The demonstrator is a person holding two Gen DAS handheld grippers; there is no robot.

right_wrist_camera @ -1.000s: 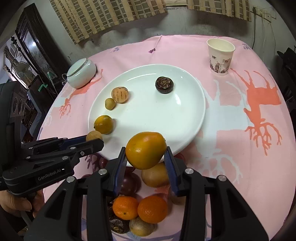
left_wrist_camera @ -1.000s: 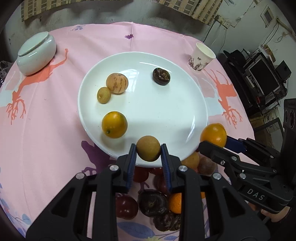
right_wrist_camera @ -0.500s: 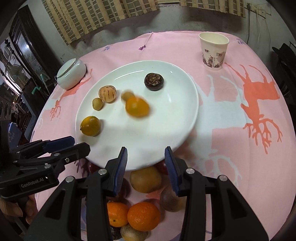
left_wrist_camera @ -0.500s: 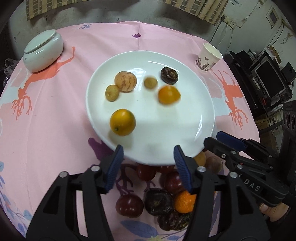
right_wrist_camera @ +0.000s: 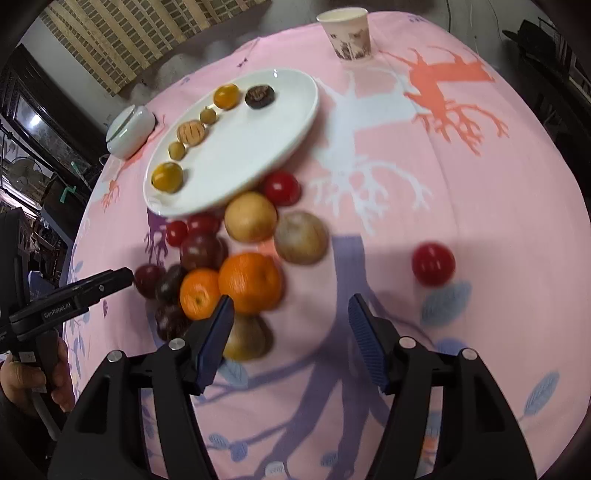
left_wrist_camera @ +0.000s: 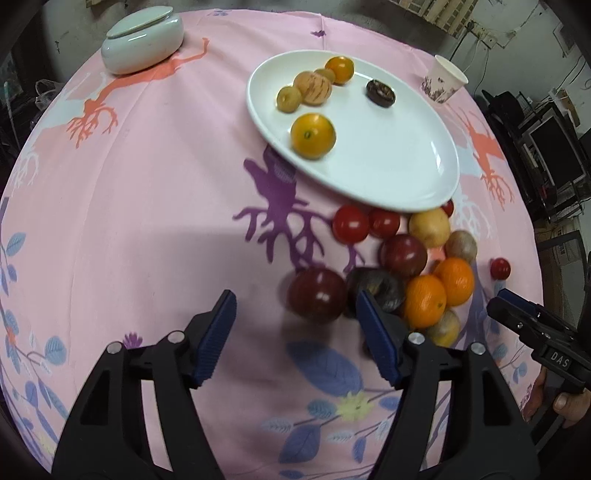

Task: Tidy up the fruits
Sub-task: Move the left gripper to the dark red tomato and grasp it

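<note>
A white plate (left_wrist_camera: 406, 155) (right_wrist_camera: 280, 118) holds several fruits: two yellow-orange ones (left_wrist_camera: 313, 135) (left_wrist_camera: 340, 69), a striped tan one (left_wrist_camera: 312, 88), two small yellow ones and a dark one (left_wrist_camera: 381, 92). A pile of fruit lies on the cloth in front of it: a dark red plum (left_wrist_camera: 317, 294), oranges (left_wrist_camera: 424, 301) (right_wrist_camera: 251, 282), cherry tomatoes (left_wrist_camera: 351, 223), tan fruits (right_wrist_camera: 250, 216). My left gripper (left_wrist_camera: 295, 339) is open and empty, just before the plum. My right gripper (right_wrist_camera: 290, 336) is open and empty beside the oranges. A lone red tomato (right_wrist_camera: 433, 263) lies apart.
A white lidded bowl (left_wrist_camera: 142, 35) stands at the far left of the pink tablecloth. A paper cup (left_wrist_camera: 443, 83) (right_wrist_camera: 349, 33) stands beyond the plate. Dark furniture and equipment surround the round table.
Both grippers let go of their fruits, a tan one and an orange one, which rolled onto the plate. Both grippers then opened and drew back toward the fruit pile.
</note>
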